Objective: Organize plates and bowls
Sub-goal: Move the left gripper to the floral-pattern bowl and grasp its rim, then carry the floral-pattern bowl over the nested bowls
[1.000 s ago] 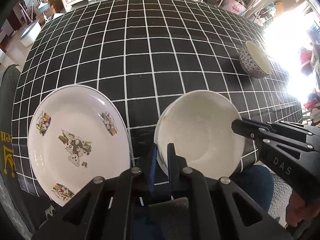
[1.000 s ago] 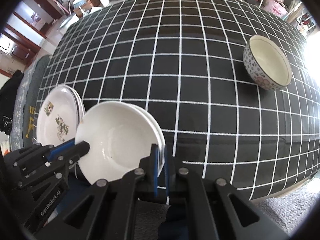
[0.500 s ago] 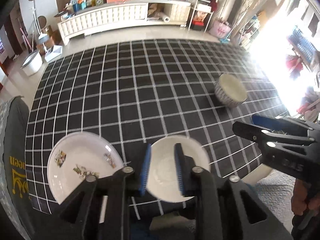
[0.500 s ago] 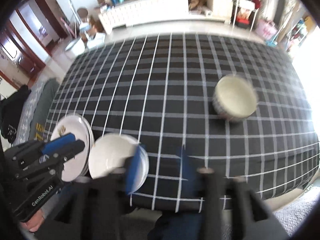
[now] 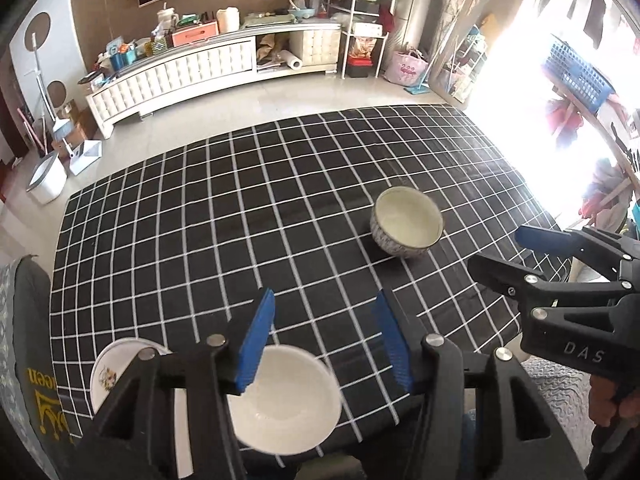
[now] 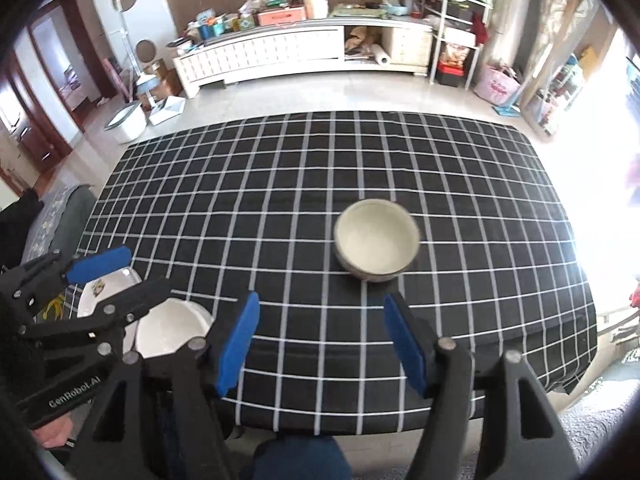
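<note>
A white deep plate point(image 5: 288, 400) rests near the table's front edge, beside a flower-patterned plate point(image 5: 114, 372) on its left. My left gripper point(image 5: 326, 340) hovers above the white plate, its jaws opening with nothing between them. Farther right on the cloth stands a patterned bowl point(image 5: 406, 222). My right gripper point(image 6: 322, 340) is also raised, its jaws opening and empty, with the bowl point(image 6: 376, 240) ahead of it. In the right wrist view the white plate point(image 6: 172, 328) and the patterned plate point(image 6: 100, 292) lie partly behind the left gripper point(image 6: 146, 270). The right gripper point(image 5: 496, 250) shows at the right edge of the left wrist view.
The table point(image 5: 200, 240) wears a black cloth with a white grid. A dark chair back point(image 5: 28, 360) stands at its left edge. Beyond the table are a tiled floor, a long white cabinet point(image 6: 280, 56) and shelves. A hand point(image 5: 608, 404) holds the right gripper.
Both grippers were shut on the white deep plate's rim, then let go, opened and rose back from the table. The plate stays on the cloth.
</note>
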Action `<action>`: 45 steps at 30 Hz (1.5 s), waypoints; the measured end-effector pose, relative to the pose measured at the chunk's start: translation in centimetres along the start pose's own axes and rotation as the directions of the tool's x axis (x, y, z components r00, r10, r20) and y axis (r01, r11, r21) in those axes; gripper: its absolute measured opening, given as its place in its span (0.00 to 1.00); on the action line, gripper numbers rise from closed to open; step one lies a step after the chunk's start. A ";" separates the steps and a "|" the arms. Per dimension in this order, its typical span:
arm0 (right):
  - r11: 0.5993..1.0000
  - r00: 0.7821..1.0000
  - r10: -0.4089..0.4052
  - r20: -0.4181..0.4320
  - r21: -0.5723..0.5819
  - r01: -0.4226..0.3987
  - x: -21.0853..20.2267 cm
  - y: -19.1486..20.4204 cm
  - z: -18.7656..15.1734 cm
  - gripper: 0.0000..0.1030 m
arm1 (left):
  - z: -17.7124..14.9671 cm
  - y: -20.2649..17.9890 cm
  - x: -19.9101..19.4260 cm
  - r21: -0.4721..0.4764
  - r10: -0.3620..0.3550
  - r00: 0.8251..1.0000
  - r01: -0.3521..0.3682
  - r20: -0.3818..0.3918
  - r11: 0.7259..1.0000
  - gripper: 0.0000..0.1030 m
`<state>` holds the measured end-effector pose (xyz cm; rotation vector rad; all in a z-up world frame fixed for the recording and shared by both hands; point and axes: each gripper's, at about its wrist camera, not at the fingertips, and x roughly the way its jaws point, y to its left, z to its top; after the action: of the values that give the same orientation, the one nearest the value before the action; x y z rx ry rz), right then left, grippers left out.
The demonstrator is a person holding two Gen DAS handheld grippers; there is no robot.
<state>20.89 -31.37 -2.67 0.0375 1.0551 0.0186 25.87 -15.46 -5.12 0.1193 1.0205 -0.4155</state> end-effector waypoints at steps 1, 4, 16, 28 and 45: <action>1.000 1.000 -0.005 0.000 0.003 0.005 0.0 -0.5 0.1 0.74 | 0.5 -0.3 0.3 0.001 -0.002 1.000 0.002 -0.003 1.000 0.49; 1.000 1.000 -0.025 -0.001 0.015 0.025 0.3 -2.2 0.7 0.78 | 1.7 -1.1 1.6 0.000 -0.008 1.000 0.008 -0.012 1.000 0.51; 0.994 0.997 -0.008 -0.080 0.109 0.017 4.7 -7.7 2.6 0.80 | 5.0 -3.7 9.4 -0.032 -0.098 0.987 0.095 -0.129 0.995 0.52; 0.983 0.985 0.072 -0.158 0.178 -0.043 10.9 -10.8 4.0 0.70 | 8.1 -3.7 17.8 -0.101 -0.149 0.964 0.130 -0.220 0.986 0.51; 0.974 0.967 0.121 -0.223 0.215 -0.072 15.0 -11.3 4.1 0.14 | 7.6 -3.0 23.7 -0.132 -0.163 0.942 0.129 -0.293 0.983 0.11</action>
<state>31.82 -42.25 -14.19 0.2804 1.2889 0.0025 41.54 -27.05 -20.93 0.0061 1.3585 -0.4842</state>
